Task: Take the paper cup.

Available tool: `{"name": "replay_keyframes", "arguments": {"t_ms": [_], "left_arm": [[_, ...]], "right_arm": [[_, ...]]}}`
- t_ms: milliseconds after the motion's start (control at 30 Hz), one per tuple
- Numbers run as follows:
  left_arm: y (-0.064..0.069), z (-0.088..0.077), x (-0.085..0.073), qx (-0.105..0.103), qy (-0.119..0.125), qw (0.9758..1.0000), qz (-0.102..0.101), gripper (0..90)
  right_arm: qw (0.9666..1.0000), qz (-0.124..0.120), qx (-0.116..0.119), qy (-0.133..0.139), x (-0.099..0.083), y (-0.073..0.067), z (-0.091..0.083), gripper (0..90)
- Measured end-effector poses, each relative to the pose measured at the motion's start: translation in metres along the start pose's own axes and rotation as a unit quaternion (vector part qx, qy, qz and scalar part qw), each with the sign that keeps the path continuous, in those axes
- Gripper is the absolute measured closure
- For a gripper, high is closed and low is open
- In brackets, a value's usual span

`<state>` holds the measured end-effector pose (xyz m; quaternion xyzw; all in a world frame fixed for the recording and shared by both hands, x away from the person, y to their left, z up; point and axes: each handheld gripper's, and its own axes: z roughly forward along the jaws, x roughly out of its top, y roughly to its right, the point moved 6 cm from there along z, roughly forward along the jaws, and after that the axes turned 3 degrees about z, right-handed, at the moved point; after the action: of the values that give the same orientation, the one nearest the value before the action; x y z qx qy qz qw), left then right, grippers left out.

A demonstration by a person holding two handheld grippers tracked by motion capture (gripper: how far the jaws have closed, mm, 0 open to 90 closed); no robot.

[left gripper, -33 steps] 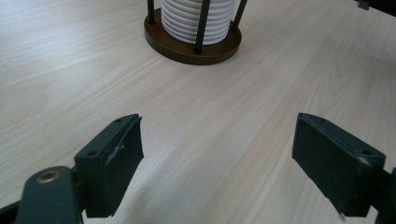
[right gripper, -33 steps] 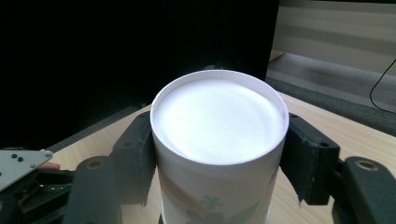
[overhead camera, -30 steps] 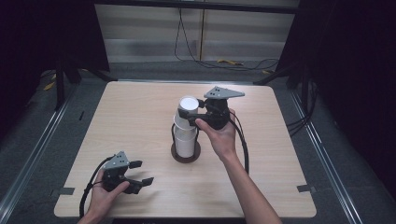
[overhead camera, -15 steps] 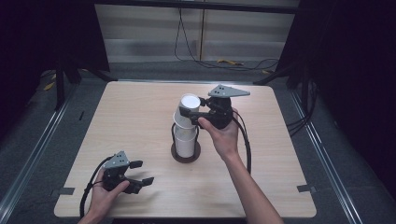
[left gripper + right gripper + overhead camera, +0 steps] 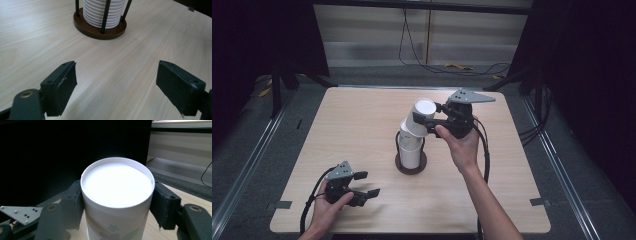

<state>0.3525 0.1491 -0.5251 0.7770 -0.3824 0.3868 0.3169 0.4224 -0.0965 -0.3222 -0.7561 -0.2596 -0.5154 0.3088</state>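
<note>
1. Paper cup (image 5: 421,118), white with a faint leaf print low on its wall, is held upside down and tilted above the middle of the table (image 5: 362,125), its closed base uppermost and its mouth seemingly just leaving the top of the stack of cups (image 5: 411,150).
2. Right gripper (image 5: 432,121) is clamped across the cup's wall just under the base rim; in the right gripper view a black jaw presses on each side.
3. Handling, as I judge it: the cup is light and thin-walled, so it should crush or go oval under a hard squeeze, and nested cups tend to cling. The stiffest hold is near the rolled base ring, where the jaws sit now.
4. The stack stands in a holder (image 5: 100,27), a dark wooden disc with thin upright rods, near the table's centre.
5. Left gripper (image 5: 362,190) rests near the front left corner, held in the person's left hand (image 5: 329,207), its jaws wide apart with nothing between them, pointing toward the holder.
</note>
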Motion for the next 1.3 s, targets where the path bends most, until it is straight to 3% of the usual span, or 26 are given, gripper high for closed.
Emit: {"name": "replay_keyframes", "arguments": {"t_ms": [300,367,400,567,667,900,1000,1067,1167,1300], "left_arm": [[0.005,0.000,0.018,-0.013,0.008,0.9999,0.006,16.7],[0.007,0.001,0.020,-0.019,0.008,0.9997,0.012,16.6],[0.011,0.003,0.024,-0.027,0.002,0.9993,0.025,16.6],[0.016,0.007,0.030,-0.023,-0.002,0.9989,0.040,16.6],[0.016,0.009,0.032,-0.022,0.004,0.9991,0.035,16.6],[0.019,0.013,0.041,-0.035,0.007,0.9989,0.031,16.6],[0.022,0.015,0.045,-0.048,-0.002,0.9982,0.035,16.6],[0.024,0.016,0.049,-0.054,0.011,0.9981,0.028,16.6],[0.025,0.018,0.055,-0.050,0.010,0.9981,0.035,15.8],[0.029,0.020,0.064,-0.060,0.018,0.9971,0.042,15.8]], "right_arm": [[0.9999,0.008,0.002,0.006,-0.004,0.002,-0.022,35.0],[1.0000,0.007,0.001,0.003,-0.007,0.001,-0.026,35.1],[1.0000,0.006,-0.001,0.002,-0.009,0.001,-0.028,35.1],[0.9998,0.014,0.013,0.005,-0.019,-0.002,-0.037,35.3],[0.9998,0.014,0.011,-0.004,-0.027,-0.003,-0.040,35.4],[0.9995,0.012,0.014,-0.026,-0.046,-0.008,-0.043,35.5],[0.9991,0.013,0.018,-0.035,-0.055,-0.011,-0.042,35.5],[0.9989,0.016,0.023,-0.038,-0.059,-0.013,-0.042,35.5],[0.9985,0.018,0.024,-0.046,-0.066,-0.014,-0.040,35.5],[0.9980,0.024,0.027,-0.053,-0.076,-0.014,-0.037,35.5]]}}
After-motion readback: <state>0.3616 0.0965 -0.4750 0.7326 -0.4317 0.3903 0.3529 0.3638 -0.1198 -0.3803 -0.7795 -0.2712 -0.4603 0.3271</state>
